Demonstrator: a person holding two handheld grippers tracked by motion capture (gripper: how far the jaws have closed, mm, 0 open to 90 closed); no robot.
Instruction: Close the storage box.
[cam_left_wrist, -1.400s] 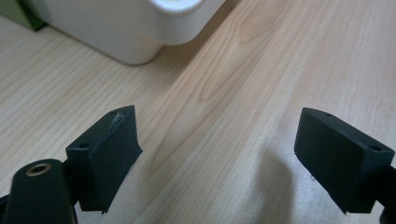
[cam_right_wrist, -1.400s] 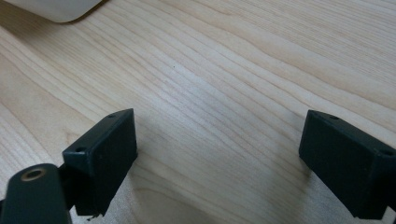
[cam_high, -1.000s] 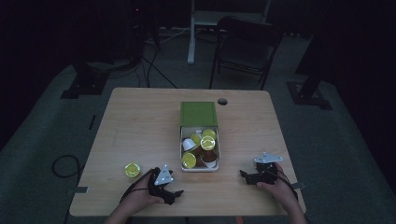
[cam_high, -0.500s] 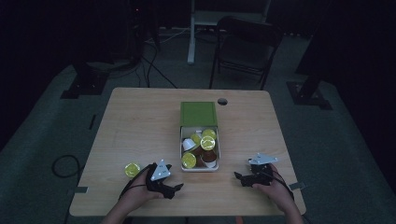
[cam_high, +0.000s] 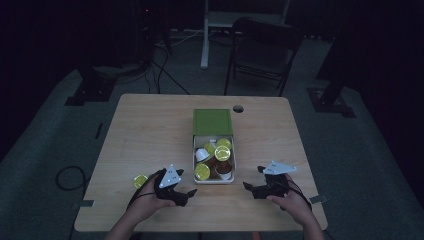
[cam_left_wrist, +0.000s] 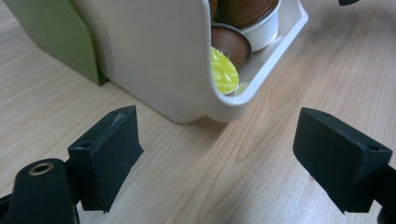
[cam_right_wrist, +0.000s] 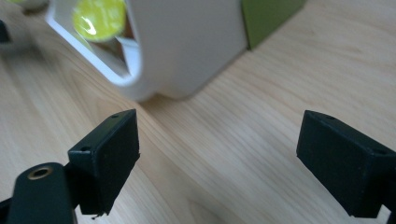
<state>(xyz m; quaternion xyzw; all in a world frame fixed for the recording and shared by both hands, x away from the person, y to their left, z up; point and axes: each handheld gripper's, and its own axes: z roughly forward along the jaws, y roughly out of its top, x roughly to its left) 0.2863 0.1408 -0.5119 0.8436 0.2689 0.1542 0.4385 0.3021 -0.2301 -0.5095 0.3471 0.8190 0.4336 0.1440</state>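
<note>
A white tray (cam_high: 196, 165) of coffee capsules slides out of a green sleeve (cam_high: 212, 121) at mid table. Its capsules (cam_high: 222, 152) have yellow-green lids or brown cups. One loose capsule (cam_high: 140, 181) lies left of my left hand. My left gripper (cam_high: 186, 194) rests near the tray's front left corner, open and holding nothing. In the left gripper view the gripper (cam_left_wrist: 217, 158) faces the tray corner (cam_left_wrist: 154, 60) and a lidded capsule (cam_left_wrist: 225, 72). My right gripper (cam_high: 252, 181) stands open to the tray's right. In the right gripper view it (cam_right_wrist: 219, 158) looks at the tray wall (cam_right_wrist: 187, 46).
The wooden table (cam_high: 150, 130) has a small round hole (cam_high: 238, 108) at its back edge. A dark folding chair (cam_high: 262, 50) stands behind the table. Cables (cam_high: 65, 175) run on the floor at the left.
Both hands have crept a little forward from the table's front edge, the left gripper closing in on the tray's front corner. Both stay open.
</note>
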